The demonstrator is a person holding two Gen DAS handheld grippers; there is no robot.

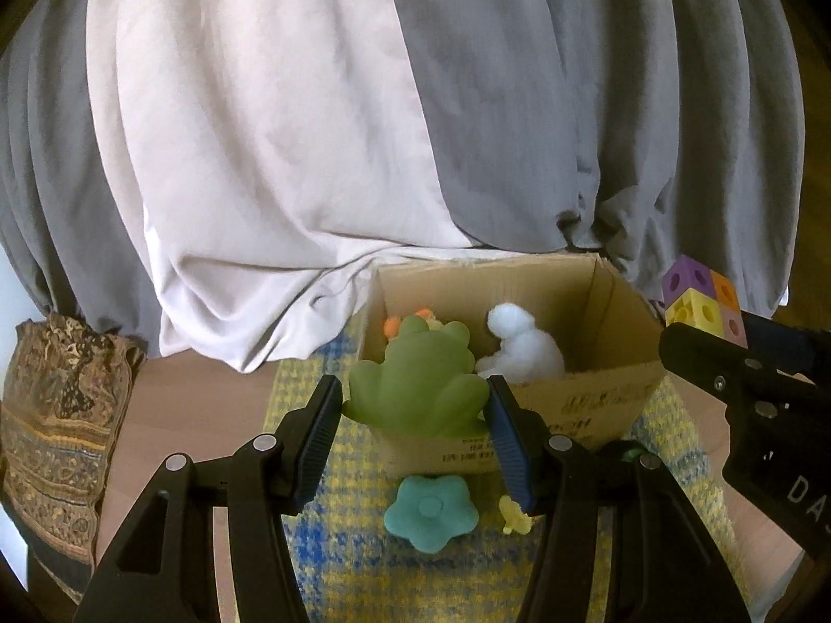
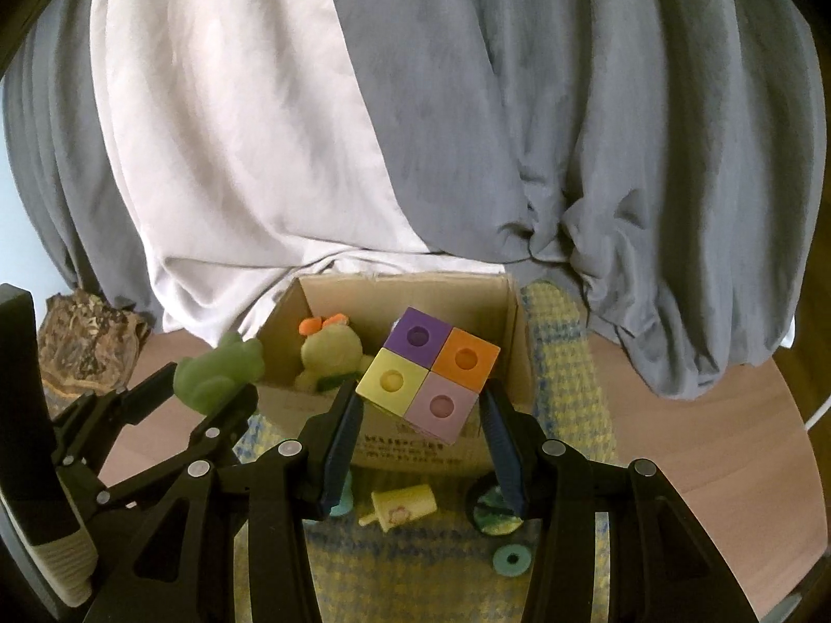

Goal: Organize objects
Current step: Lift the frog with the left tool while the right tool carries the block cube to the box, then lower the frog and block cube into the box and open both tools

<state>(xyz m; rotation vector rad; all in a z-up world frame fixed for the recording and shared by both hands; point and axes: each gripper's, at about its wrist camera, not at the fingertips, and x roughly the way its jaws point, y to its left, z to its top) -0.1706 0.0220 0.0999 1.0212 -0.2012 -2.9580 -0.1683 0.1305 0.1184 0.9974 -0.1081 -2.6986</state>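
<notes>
Nearest to the cameras, several small things lie on the yellow and blue woven mat (image 1: 332, 545) that covers the wooden tabletop (image 2: 727, 446), all on its near part in front of the box: a teal flower-shaped soft toy (image 1: 431, 514), a pale yellow plastic toy with a short stick (image 2: 402, 509), a dark round disc (image 2: 493, 511) and a small teal ring (image 2: 513, 562). By my judgement these are what is left to sort.

Above them, the left gripper (image 1: 413, 405) has its jaws clenched on a green rubber frog toy (image 1: 418, 389), held over the near edge of the box. The right gripper (image 2: 420, 410) grasps a block of four pastel cubes with round holes (image 2: 428, 371), also raised just at the near wall.

Behind them, the open brown cardboard box (image 1: 613, 384) stands at the far edge of the mat. Inside already lie a yellow-green plush toy with orange bows (image 2: 332, 353) and a white fluffy toy (image 1: 519, 348). So the task seems about halfway.
</notes>
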